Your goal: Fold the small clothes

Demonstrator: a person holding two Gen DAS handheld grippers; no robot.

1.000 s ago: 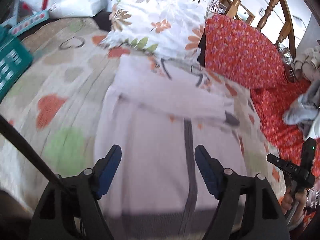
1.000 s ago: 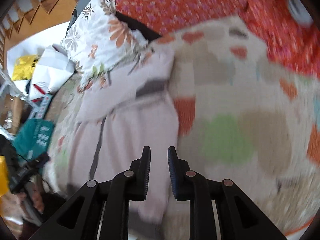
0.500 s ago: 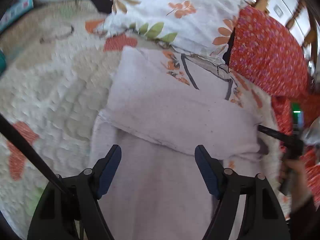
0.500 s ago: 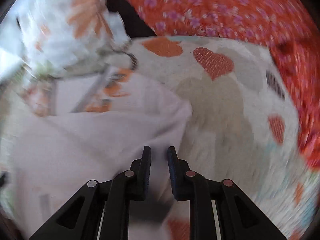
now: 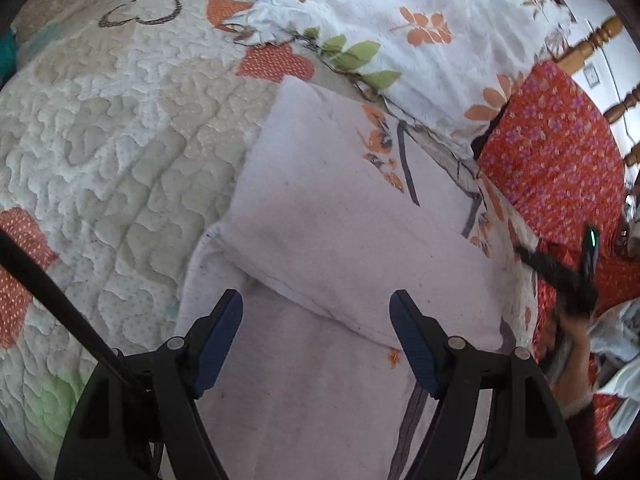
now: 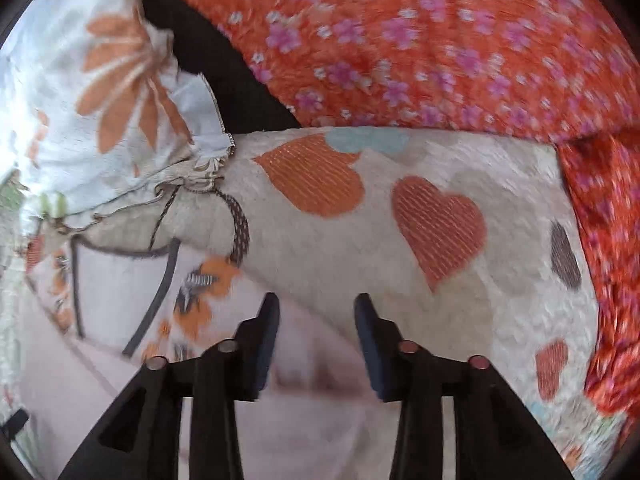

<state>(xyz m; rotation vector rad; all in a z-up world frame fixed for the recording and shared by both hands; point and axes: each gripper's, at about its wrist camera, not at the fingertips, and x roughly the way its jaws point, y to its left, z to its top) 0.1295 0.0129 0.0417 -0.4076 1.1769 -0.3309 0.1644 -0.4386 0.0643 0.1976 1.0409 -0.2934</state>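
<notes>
1. Pale pink garment [image 5: 340, 240] lies folded over on the heart-patterned quilt [image 5: 100, 140], just below the floral pillow [image 5: 400, 20].
2. Left gripper [image 5: 316, 328] hovers above the garment, fingers spread, grasping nothing.
3. Right gripper [image 6: 316, 340], fingers parted and empty, sits over the garment's edge near the quilt.

Pale pink garment [image 5: 344, 240], prob. orange-flowered

It was a home bedroom: a quilted heart-print bedspread [image 5: 120, 128], a floral pillow [image 5: 420, 20] at the top, a wooden headboard [image 5: 600, 40] at the upper right.
</notes>
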